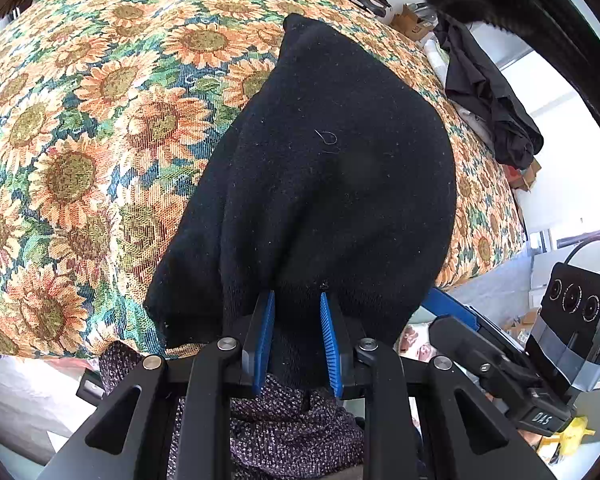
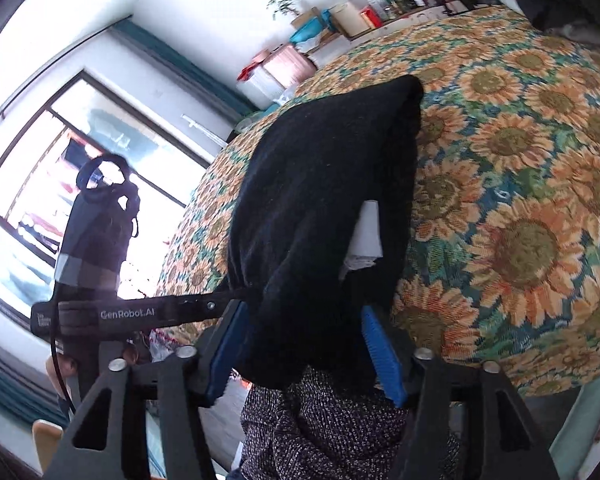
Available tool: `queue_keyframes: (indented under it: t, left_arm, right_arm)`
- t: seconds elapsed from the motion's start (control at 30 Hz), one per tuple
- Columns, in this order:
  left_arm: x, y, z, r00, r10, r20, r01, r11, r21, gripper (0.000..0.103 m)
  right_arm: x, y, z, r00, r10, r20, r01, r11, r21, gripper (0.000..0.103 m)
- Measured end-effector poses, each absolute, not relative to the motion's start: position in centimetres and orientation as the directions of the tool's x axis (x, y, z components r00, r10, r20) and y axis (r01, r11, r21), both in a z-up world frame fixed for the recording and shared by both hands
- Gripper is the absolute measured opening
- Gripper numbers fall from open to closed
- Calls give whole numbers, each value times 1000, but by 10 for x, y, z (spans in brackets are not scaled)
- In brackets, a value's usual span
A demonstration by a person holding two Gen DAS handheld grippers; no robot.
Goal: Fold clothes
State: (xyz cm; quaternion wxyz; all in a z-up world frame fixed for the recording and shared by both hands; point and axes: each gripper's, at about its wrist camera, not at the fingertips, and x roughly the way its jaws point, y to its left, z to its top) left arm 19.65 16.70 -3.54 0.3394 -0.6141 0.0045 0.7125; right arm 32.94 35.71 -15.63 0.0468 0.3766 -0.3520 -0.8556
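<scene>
Jaws, left: my left gripper (image 1: 298, 320) is pinching the near edge of the black garment (image 1: 324, 168). Both blue pads press into the cloth.
Jaws, right: my right gripper (image 2: 306, 344) stands much wider. The black cloth bunches between the pads. I cannot tell if both pads press on it or if it just hangs there.
Garment: it starts at my jaws and stretches away from them. The far end lies on the sunflower cover (image 1: 80, 160). The near end hangs off the edge by my jaws.
White bit: something white (image 2: 366, 236) peeks out of the cloth just past my right jaws. It may be a label or a lining. I cannot say which.
Done: the cloth looks doubled over, thick and narrow, so I think one fold is made.
Left: it is not flat yet. I think I must lay it down, smooth it and fold it again.
Other clothes: a dark heap (image 1: 496, 104) lies past my left jaws, off to the right. It looks not folded.
Surface: a soft woven cover with big orange sunflowers.
Room: a bright window (image 2: 60, 184) is left of my right jaws. Boxes (image 2: 288, 64) stand past the far edge.
Person: a speckled knit sleeve or top (image 2: 332, 420) shows under my jaws.
</scene>
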Motion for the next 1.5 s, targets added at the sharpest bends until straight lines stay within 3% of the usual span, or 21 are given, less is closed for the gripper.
queue_keyframes:
  t: [0.4, 1.0, 1.27, 1.5]
  left_arm:
    - [200, 146, -38, -31, 541, -841, -464, -752, -467, 24]
    - [204, 125, -36, -37, 548, -836, -469, -748, -470, 25]
    - [206, 114, -34, -45, 550, -834, -470, -748, -468, 25]
    - [209, 100, -32, -60, 554, -831, -476, -747, -464, 25]
  right_arm:
    - [328, 357, -179, -682, -406, -608, -224, -675, 703, 73]
    - [327, 344, -196, -658, -391, -644, -254, -690, 678, 74]
    - [318, 332, -200, -620, -343, -706, -299, -729, 616, 74]
    - [313, 331, -211, -600, -380, -704, -302, -707, 639, 74]
